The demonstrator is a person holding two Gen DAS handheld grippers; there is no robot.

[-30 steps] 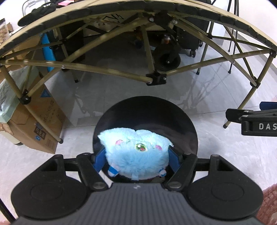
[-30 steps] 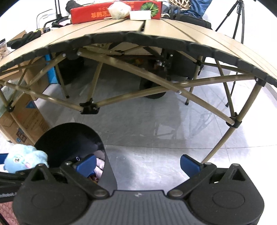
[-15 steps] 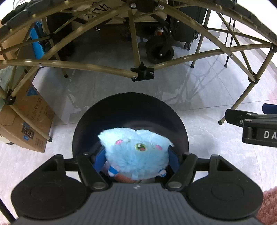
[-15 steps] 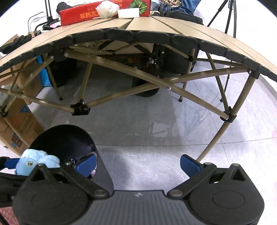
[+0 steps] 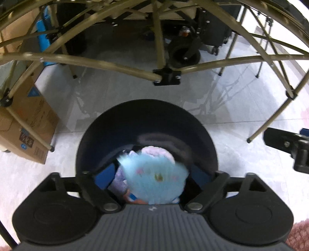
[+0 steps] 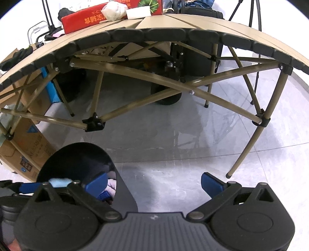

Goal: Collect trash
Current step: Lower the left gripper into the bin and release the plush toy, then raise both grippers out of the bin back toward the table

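Note:
A black round bin (image 5: 146, 119) stands on the tiled floor in front of a folding table. My left gripper (image 5: 152, 177) is right over its mouth with its blue pads spread wide. A light blue plush toy (image 5: 154, 179) is blurred between the pads and apart from them, dropping into the bin onto a pink plush (image 5: 156, 152). In the right wrist view the bin (image 6: 77, 160) is at the lower left with the blue plush (image 6: 59, 182) at its rim. My right gripper (image 6: 154, 183) is open and empty over the floor beside the bin.
The folding table (image 6: 173, 25) spans the view, its legs and braces (image 5: 166, 76) just beyond the bin. A red box (image 6: 108, 15), a white wad and a white block lie on it. Cardboard boxes (image 5: 25, 123) stand at the left. A wheeled cart sits under the table.
My left gripper has opened and let go of the blue plush, which falls into the bin. Both grippers have moved closer to the bin and table.

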